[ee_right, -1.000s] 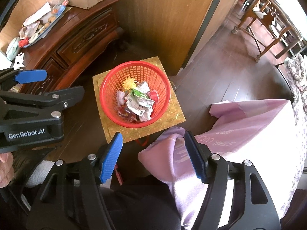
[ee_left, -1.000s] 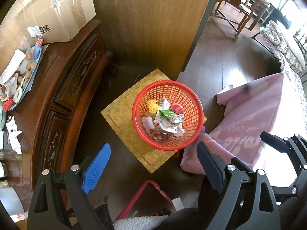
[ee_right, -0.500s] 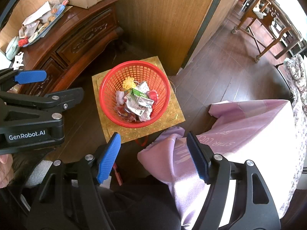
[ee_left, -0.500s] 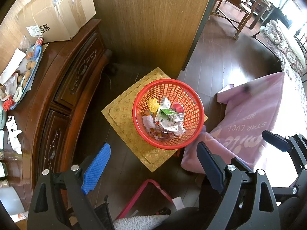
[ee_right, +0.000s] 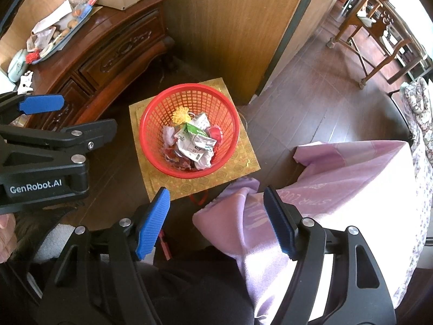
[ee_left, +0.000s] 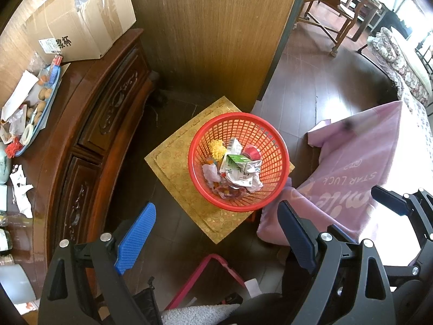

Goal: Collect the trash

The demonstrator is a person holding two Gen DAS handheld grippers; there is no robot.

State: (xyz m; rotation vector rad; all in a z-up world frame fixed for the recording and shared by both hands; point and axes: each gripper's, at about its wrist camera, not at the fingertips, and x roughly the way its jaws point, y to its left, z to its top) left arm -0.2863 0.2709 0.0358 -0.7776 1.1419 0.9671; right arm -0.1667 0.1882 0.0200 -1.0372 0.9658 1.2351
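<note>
A red mesh basket stands on the floor on a gold mat. It holds trash: a crumpled green-and-white carton, a yellow puff, a red cap and wrappers. My left gripper hovers high above the basket's near side, open, with nothing between its fingers. My right gripper is also open and empty, above the corner of a pink cloth. The basket lies ahead of it. The left gripper shows at the left of the right wrist view. Crumpled white paper lies on the sideboard.
A carved wooden sideboard runs along the left, carrying a cardboard box and a cluttered blue tray. A wood panel wall stands behind the basket. Chairs sit at the far right. A pink frame lies on the floor below.
The right gripper's fingers stand slightly wider apart than a second ago. Both hands and the basket have stayed where they were.
</note>
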